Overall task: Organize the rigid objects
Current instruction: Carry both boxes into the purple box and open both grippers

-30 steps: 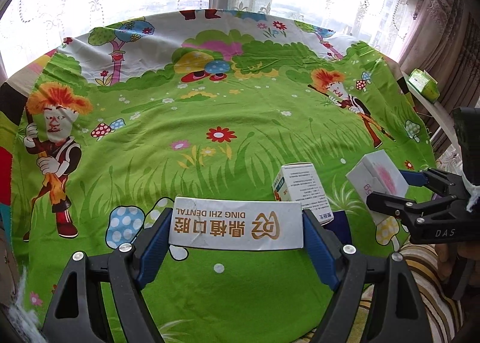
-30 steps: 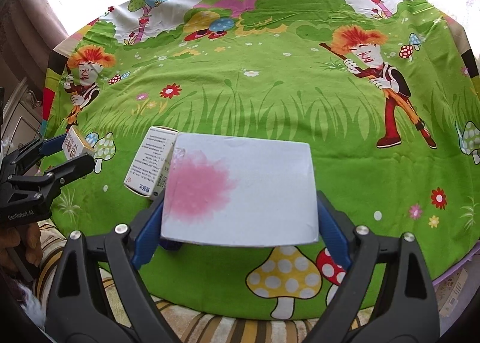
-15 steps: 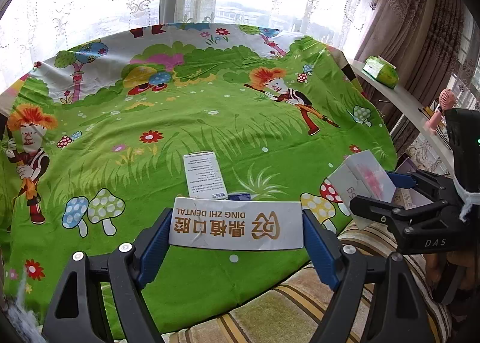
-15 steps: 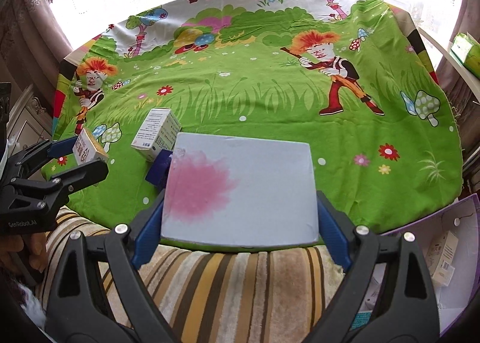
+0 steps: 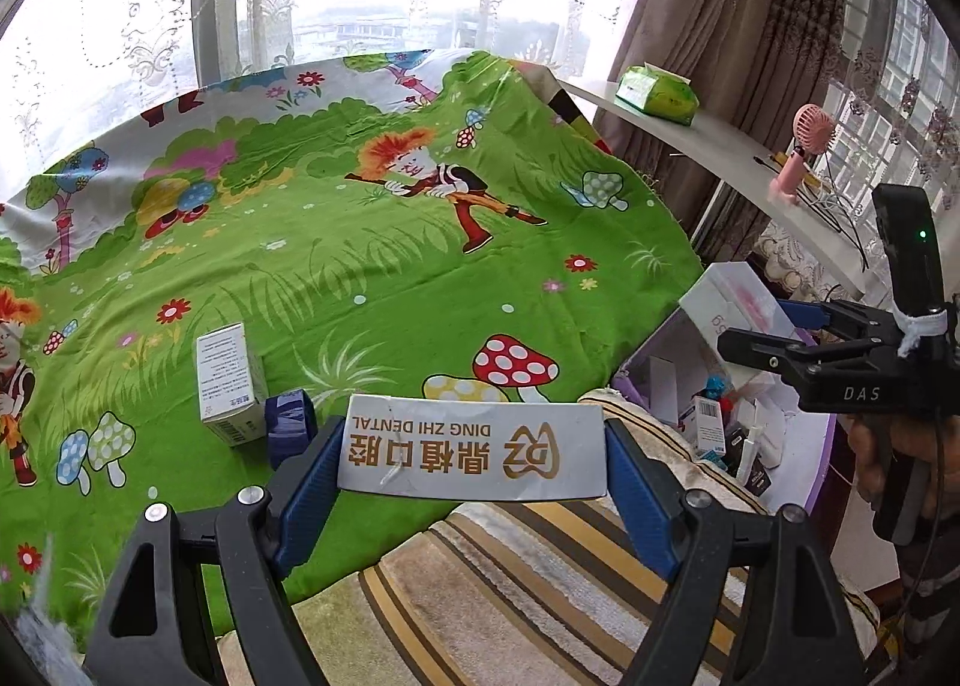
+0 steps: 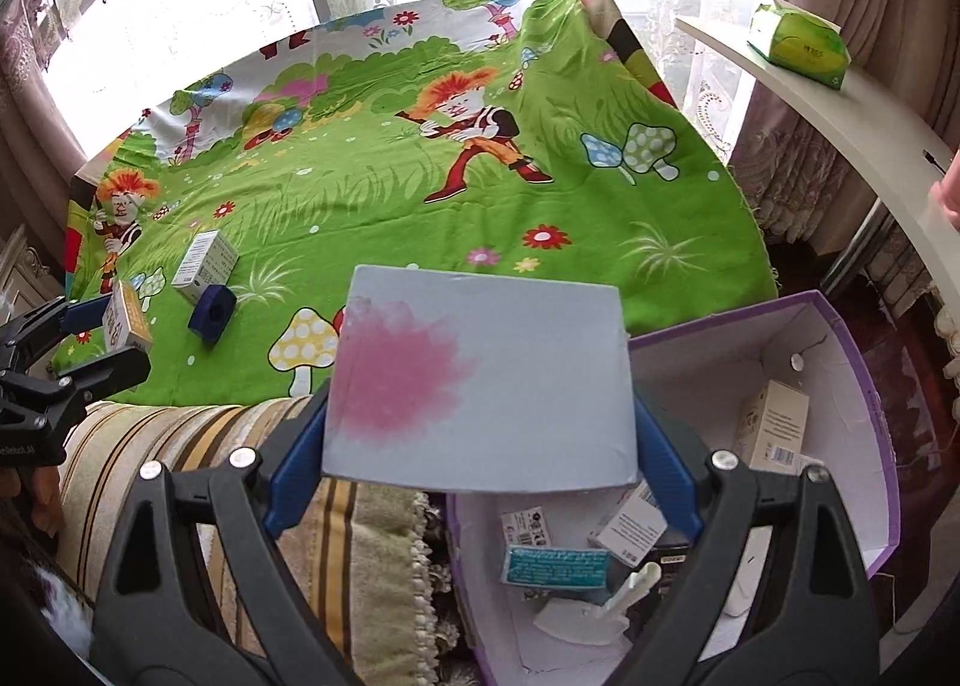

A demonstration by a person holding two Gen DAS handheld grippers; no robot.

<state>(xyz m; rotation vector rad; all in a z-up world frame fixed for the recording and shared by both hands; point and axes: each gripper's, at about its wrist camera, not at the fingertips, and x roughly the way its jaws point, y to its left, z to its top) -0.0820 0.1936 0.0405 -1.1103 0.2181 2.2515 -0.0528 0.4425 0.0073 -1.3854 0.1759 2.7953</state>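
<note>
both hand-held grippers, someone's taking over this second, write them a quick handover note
Left hand-held gripper: shut on the dental box, over the cloth's near edge.
Right hand-held gripper: shut on the white box with a pink blotch, over the rim of the purple bin.
Done: several small boxes already lie in the bin.
Left: drop both held boxes in, then fetch the white carton and blue block on the green cloth.

White dental box [image 5: 471, 449], gold logo, print inverted: clamped flat at 6 o'clock. Grey box with pink blot [image 6: 480, 386]: held flat over purple bin's [image 6: 864, 386] 9 o'clock rim. White carton [image 5: 228, 383] and navy block [image 5: 290, 425] touching on cloth, 8 o'clock.
</note>
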